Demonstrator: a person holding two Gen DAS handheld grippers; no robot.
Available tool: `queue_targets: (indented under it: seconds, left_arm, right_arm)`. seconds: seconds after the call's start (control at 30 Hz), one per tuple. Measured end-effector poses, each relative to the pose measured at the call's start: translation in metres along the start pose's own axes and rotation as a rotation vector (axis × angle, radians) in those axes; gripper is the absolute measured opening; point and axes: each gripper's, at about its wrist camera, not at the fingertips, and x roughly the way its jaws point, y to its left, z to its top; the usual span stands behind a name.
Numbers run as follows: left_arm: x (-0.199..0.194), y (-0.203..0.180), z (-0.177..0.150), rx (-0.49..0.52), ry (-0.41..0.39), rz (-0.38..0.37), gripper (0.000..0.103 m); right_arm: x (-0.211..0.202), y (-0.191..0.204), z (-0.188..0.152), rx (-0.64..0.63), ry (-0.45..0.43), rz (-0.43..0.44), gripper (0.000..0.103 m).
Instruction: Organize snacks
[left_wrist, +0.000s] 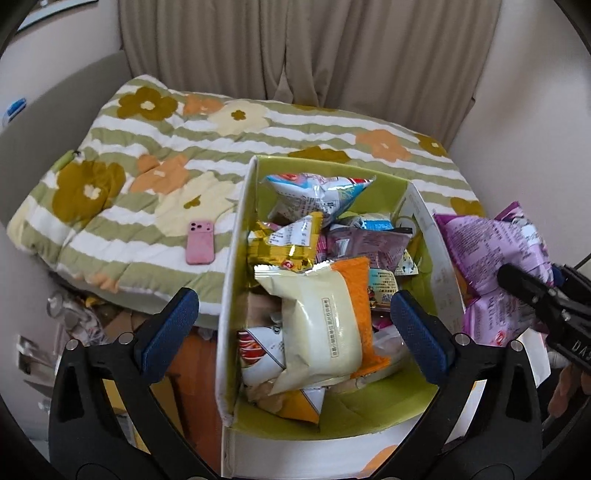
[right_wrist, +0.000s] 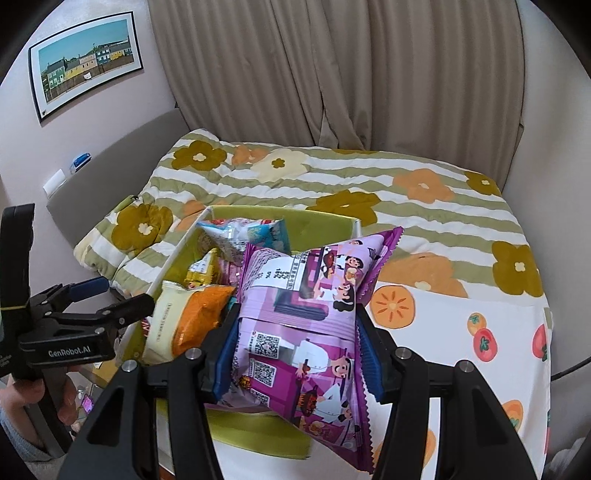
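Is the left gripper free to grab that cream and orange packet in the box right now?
Probably yes: the left gripper is open and empty, and the cream and orange packet lies on top of the pile between its jaws.

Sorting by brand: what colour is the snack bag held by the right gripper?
Purple cartoon-printed snack bag; right wrist view.

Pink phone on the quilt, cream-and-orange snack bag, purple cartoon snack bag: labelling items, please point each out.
Pink phone (left_wrist: 200, 242), left wrist view, back cover.
Cream-and-orange snack bag (left_wrist: 321, 325), left wrist view, cream face.
Purple cartoon snack bag (right_wrist: 299, 332), right wrist view, printed front.
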Motion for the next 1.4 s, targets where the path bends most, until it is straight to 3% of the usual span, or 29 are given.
queue_targets:
  seconds: [0.1,0.13,0.17,0.23,0.53,0.87,1.07,1.17,1.4]
  left_arm:
    - [-0.002,0.001,0.000,0.007,-0.006,-0.003,0.103]
    - [-0.002,0.002,0.000,0.012,-0.006,-0.003,0.103]
    - [-0.001,0.002,0.000,0.018,-0.006,-0.002,0.103]
    - [-0.001,0.004,-0.001,0.025,-0.004,-0.002,0.103]
    - [-0.007,0.000,-0.011,0.020,-0.001,-0.008,0.103]
    - [-0.072,-0.046,-0.032,0.050,-0.103,0.023,0.103]
    - [-0.125,-0.088,-0.062,0.086,-0.190,0.017,0.103]
    - [-0.145,-0.105,-0.079,0.105,-0.230,0.056,0.103]
    - [-0.177,-0.127,-0.117,0.100,-0.292,0.074,0.103]
  right_arm:
    - [0.007,0.006,-0.003,0.023,0.006,0.017,0.056]
    - [0.012,0.006,-0.004,0.043,0.015,0.029,0.063]
    - [0.015,0.006,-0.005,0.056,0.017,0.029,0.081]
    - [0.016,0.008,-0.008,0.053,0.011,0.010,0.101]
    - [0.003,0.011,-0.015,0.021,-0.026,-0.028,0.102]
    - [-0.054,0.000,-0.022,0.001,-0.124,-0.014,0.102]
    - [-0.111,-0.020,-0.046,0.018,-0.182,-0.071,0.102]
    - [-0.135,-0.028,-0.062,0.023,-0.196,-0.109,0.102]
    - [-0.172,-0.045,-0.098,0.040,-0.189,-0.207,0.102]
